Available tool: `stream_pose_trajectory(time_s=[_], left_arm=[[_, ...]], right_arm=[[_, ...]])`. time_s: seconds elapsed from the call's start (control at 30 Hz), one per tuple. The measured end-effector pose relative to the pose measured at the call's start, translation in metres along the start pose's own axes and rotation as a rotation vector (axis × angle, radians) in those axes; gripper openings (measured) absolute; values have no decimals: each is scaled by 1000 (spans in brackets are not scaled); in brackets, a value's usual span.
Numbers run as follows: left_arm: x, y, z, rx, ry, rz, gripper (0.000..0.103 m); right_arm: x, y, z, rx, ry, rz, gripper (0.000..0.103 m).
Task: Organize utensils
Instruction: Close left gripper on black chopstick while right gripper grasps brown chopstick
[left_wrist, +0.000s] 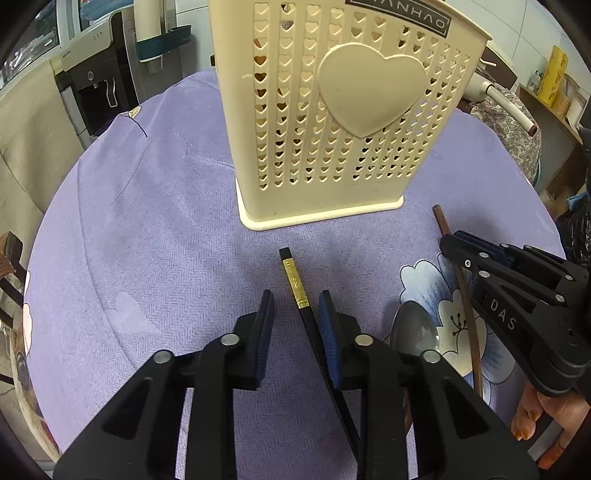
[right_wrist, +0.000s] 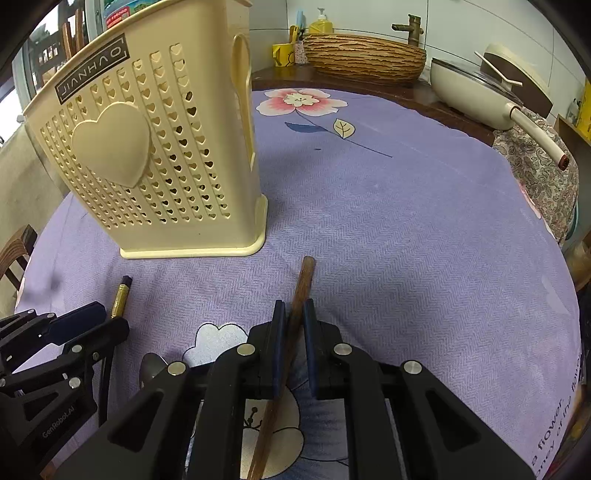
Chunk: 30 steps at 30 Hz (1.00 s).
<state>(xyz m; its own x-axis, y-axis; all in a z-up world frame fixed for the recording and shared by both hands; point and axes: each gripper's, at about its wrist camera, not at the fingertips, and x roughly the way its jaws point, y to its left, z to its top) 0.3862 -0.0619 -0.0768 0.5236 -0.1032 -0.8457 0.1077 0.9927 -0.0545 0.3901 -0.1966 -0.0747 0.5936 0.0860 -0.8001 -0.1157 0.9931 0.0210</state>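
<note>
A round table (right_wrist: 406, 221) covered with a lilac cloth printed with flowers fills both views. On it stands a cream plastic utensil holder (left_wrist: 332, 122), upright, its walls pierced with rows of small heart-shaped holes and carrying one large raised heart on the front.

In front of the holder, the left claw (left_wrist: 295, 314) is lowered over a black chopstick (left_wrist: 295, 284) with a gold band near its end. The chopstick lies on the cloth between the two fingers, right against the blue pad of one finger; a clear gap remains on the other side, so the claw is narrowed but not clamped.

To its right, the right claw (right_wrist: 293, 321) is closed on a brown wooden chopstick (right_wrist: 301, 291). The stick runs between the blue pads and pokes out ahead of them toward the holder's base.

A metal spoon (left_wrist: 413, 332) lies on the cloth between the two claws, bowl up, on a white flower print.

Part of a person's hand (left_wrist: 546, 417) shows at the edge, behind the right claw. A cream pan (right_wrist: 476, 96) with a long handle sits beyond the table's far edge.
</note>
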Motion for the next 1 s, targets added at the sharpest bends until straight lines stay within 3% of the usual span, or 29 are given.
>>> stream_pose_trajectory(time_s=[0.13, 0.3, 0.73, 1.0], left_arm=[[2, 3, 3, -11, 4, -4, 13], [1, 5, 1, -13, 3, -13, 11], [-2, -1, -4, -11, 2, -18, 10], [1, 8, 1, -49, 12, -50, 10]], right_arm=[[0, 0, 0, -1, 0, -3, 10], [-3, 3, -3, -4, 5, 1, 10], [-2, 4, -4, 18, 1, -1, 9], [-3, -5, -5, 81, -9, 64, 8]])
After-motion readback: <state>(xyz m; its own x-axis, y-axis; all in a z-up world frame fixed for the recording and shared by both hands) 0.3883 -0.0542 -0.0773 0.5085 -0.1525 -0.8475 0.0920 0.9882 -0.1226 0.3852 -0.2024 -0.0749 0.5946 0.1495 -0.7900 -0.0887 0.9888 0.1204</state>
